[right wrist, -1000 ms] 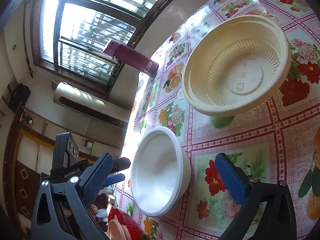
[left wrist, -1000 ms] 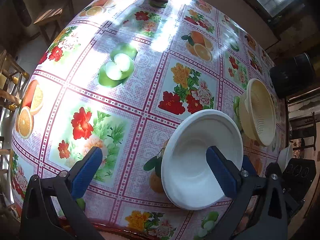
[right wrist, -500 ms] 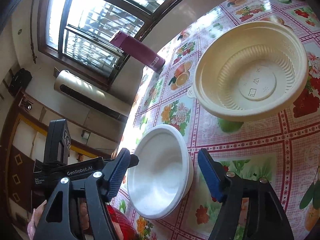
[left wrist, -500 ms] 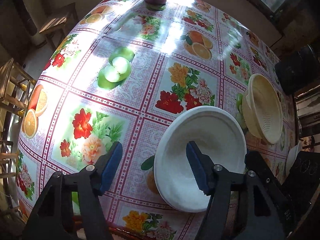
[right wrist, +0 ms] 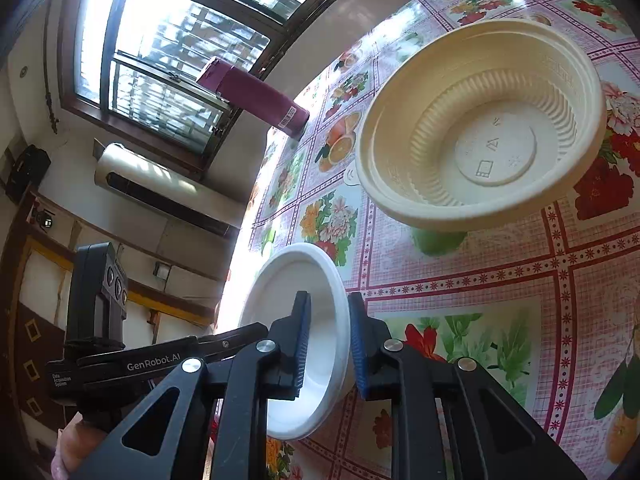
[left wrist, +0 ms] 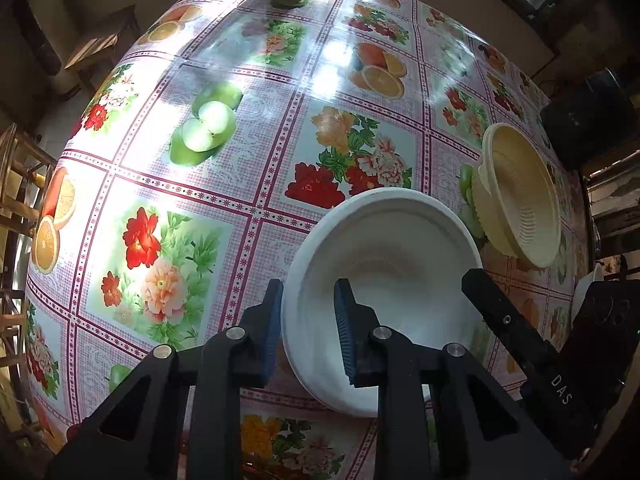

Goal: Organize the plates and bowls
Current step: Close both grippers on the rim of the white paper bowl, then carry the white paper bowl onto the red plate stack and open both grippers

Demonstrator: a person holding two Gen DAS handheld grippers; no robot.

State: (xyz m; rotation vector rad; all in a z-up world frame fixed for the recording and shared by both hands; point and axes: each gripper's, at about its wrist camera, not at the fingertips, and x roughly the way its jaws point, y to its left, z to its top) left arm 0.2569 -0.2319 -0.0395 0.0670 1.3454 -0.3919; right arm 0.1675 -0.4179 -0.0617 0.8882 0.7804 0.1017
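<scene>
Both grippers on the white bowl (left wrist: 400, 280) now. My left gripper (left wrist: 306, 328) has just been closing: one blue finger (left wrist: 270, 328) sits outside the near-left rim, the other inside the bowl, rim wall between them. Gap is narrow, and the outer pad looks right at the wall; I can't confirm the inner one is pressing, so I read it as a pinch on the rim, not certain. My right gripper (right wrist: 328, 344) has also just been closing, and it straddles the opposite rim of the same bowl (right wrist: 292, 280) the same way: one finger (right wrist: 302, 344) inside, one outside, pads nearly together with the rim between them. From the left view I see the right gripper's black body (left wrist: 516, 328) coming in over the bowl's right edge. Bowl sits near the front edge of the surface (left wrist: 224, 128), on the floral oilcloth. Cream ribbed bowl (right wrist: 480, 128) stands just beyond it, close but apart, upright, empty. Maroon bottle (right wrist: 256, 96) stands at the far edge of the surface near the window (right wrist: 168, 52). A bit of a hand shows at the lower left of the right view.
</scene>
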